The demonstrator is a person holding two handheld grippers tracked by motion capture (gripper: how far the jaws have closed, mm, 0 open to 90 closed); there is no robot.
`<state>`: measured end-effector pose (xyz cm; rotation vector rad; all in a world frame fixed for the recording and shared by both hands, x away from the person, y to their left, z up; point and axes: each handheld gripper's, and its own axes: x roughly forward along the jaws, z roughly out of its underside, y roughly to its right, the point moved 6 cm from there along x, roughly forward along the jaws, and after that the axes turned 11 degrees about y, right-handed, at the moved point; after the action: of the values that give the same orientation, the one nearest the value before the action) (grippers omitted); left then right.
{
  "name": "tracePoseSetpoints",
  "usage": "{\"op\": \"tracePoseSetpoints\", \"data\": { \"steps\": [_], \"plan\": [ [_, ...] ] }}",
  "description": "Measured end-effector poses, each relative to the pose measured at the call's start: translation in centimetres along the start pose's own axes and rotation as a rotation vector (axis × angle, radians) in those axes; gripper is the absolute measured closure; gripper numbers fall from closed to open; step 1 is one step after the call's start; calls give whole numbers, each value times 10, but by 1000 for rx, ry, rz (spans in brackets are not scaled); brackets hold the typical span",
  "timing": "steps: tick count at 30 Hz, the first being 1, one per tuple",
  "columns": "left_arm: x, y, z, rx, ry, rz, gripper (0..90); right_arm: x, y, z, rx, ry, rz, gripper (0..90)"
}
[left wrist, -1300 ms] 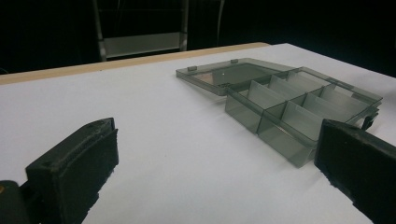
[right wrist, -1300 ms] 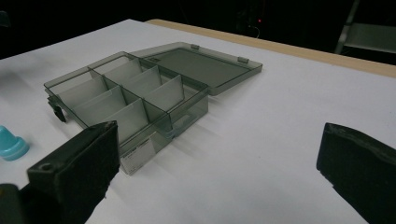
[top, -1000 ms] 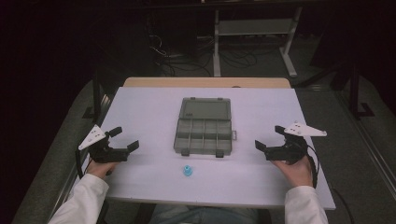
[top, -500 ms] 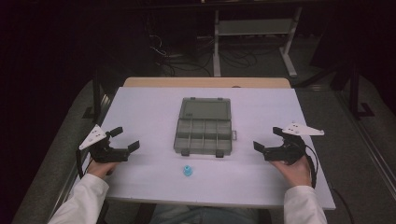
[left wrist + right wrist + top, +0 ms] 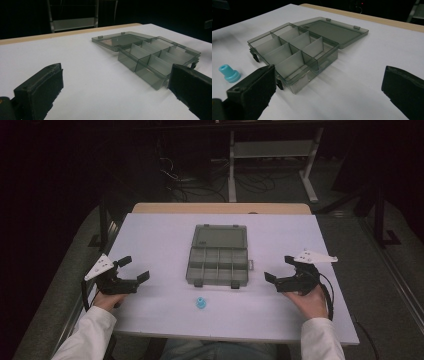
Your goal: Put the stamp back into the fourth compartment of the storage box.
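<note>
A smoky grey compartment box [image 5: 218, 266] lies open at the table's middle, its lid [image 5: 220, 237] folded flat behind it. All compartments look empty. A small blue plastic piece [image 5: 201, 303] stands in front of the box. My left gripper [image 5: 134, 269] rests open at the left of the table, aimed at the box [image 5: 160, 57], nothing between its jaws. My right gripper [image 5: 279, 269] is open at the right, facing the box [image 5: 294, 50] and the blue piece [image 5: 229, 73], also holding nothing.
The white tabletop [image 5: 160, 240] has a wooden strip [image 5: 220, 208] along its far edge. Behind it, in the dark, stand a metal frame with a shelf [image 5: 270, 150] and floor cables [image 5: 200, 185]. Bare table surface lies between each gripper and the box.
My right gripper has drifted slightly left, toward the box. The left gripper, box and blue piece have stayed where they were.
</note>
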<state>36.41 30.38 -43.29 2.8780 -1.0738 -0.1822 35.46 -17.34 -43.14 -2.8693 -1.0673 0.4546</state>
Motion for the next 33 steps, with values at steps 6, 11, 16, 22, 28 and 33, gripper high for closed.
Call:
{"op": "tracePoseSetpoints", "data": {
  "steps": [6, 11, 16, 22, 28, 33],
  "plan": [
    [0, 0, 0, 0, -2, -1, 0, 4, -5, -2, -8, -7, -14, 0],
    [0, 0, 0, 1, -1, 1, 0, 11, -14, -3, -26, -24, -42, 0],
    [0, 0, 0, -2, 2, 2, 0, 15, -18, -4, -36, -34, -55, 0],
    [0, 0, 0, 0, 2, 2, 0, 20, -27, -6, -47, -50, -79, 0],
    [0, 1, 0, -1, 3, 1, 0, 25, -35, -7, -51, -60, -113, 0],
    [0, 1, 0, 0, 4, 2, 0, 29, -40, -8, -51, -72, -141, 0]
  ]
}}
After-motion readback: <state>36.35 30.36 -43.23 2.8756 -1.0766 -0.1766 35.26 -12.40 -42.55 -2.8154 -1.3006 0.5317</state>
